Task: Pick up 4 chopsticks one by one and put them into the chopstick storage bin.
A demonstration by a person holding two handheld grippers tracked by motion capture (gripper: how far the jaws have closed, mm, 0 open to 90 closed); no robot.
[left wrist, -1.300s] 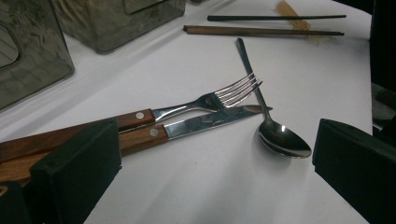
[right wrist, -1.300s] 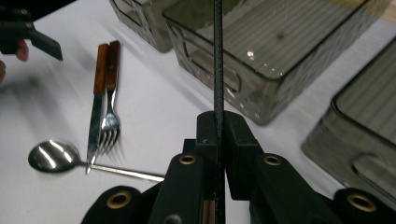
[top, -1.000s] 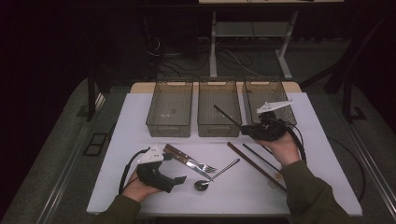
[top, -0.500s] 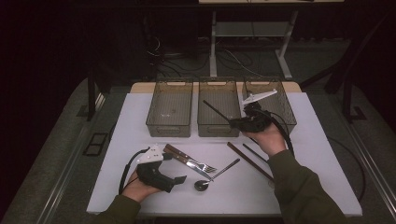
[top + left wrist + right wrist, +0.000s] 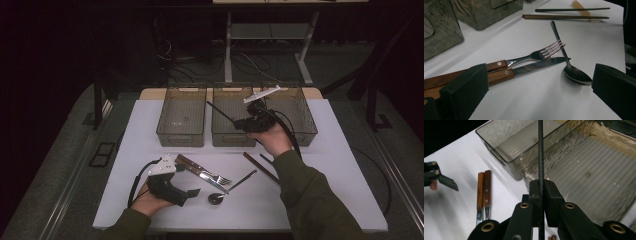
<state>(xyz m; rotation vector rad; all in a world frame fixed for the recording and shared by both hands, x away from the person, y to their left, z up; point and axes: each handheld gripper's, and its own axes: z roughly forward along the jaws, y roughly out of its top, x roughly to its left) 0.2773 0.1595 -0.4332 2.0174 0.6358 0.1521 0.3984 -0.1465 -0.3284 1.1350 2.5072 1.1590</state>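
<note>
The right gripper (image 5: 541, 192) has its jaws clamped on a black chopstick (image 5: 540, 150), whose long axis runs straight ahead from the pads, over the middle bin (image 5: 231, 137), tip angled toward the left bin (image 5: 181, 137) in the high view. The left gripper (image 5: 192, 192) rests on the table (image 5: 320, 210) with jaws wide apart (nothing between them), beside the fork (image 5: 534, 55), knife (image 5: 534, 66) and spoon (image 5: 576, 76). No writing is legible.
</note>
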